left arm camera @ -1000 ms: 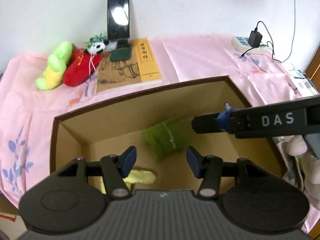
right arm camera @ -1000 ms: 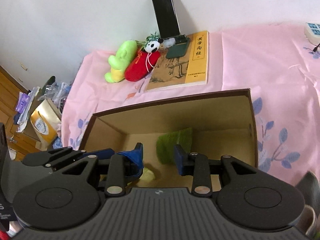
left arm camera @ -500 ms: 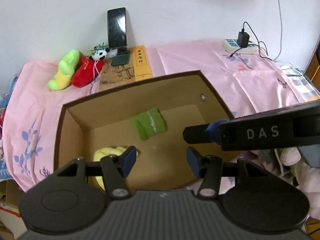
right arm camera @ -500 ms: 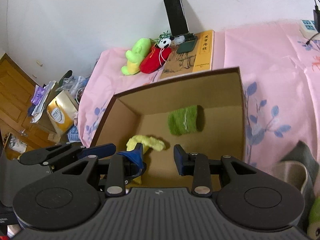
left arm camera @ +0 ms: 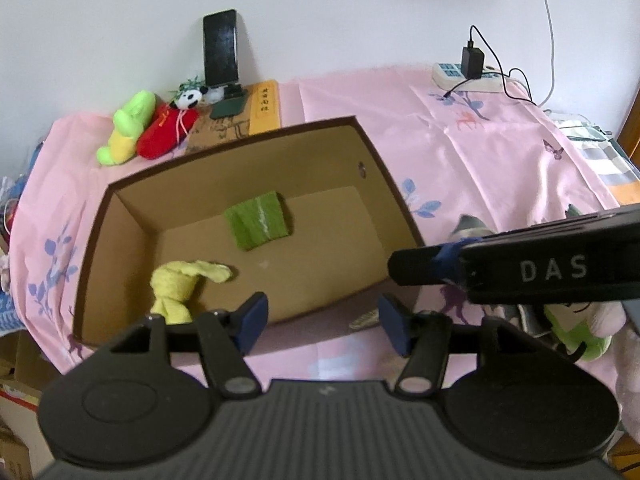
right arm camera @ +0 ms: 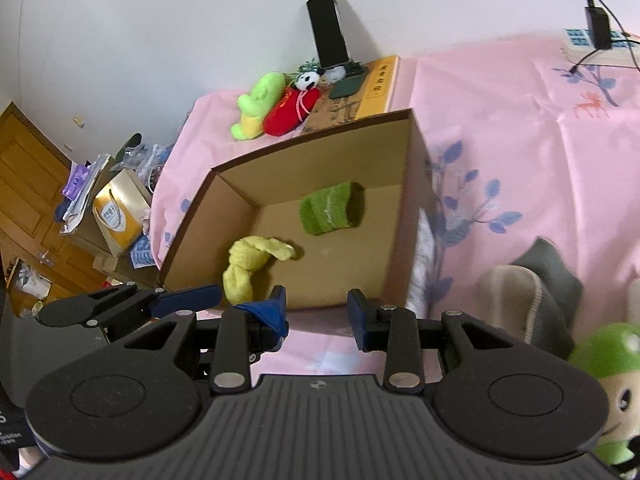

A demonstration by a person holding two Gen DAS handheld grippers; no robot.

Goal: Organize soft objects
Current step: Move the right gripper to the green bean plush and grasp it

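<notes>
Cardboard box (left arm camera: 400, 204) on my pink-clothed worktop (left arm camera: 480, 140) holds the green cloth (left arm camera: 258, 221) and yellow cloth (left arm camera: 180, 284); my left tool (left arm camera: 322, 320) and right tool (right arm camera: 316, 312) hover above, spread and empty.

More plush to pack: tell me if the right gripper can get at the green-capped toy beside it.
Probably yes. The right gripper is open and empty, and the green-capped toy lies uncovered on its right, outside the cardboard box.

A pink flower-printed cloth (left arm camera: 460, 148) covers the worktop. On it sit an open brown cardboard box (left arm camera: 384, 184), a yellow-covered book (left arm camera: 264, 106), a green-and-yellow plush toy (left arm camera: 126, 128), a red plush toy (left arm camera: 166, 136) and a white power strip (left arm camera: 464, 78).
</notes>
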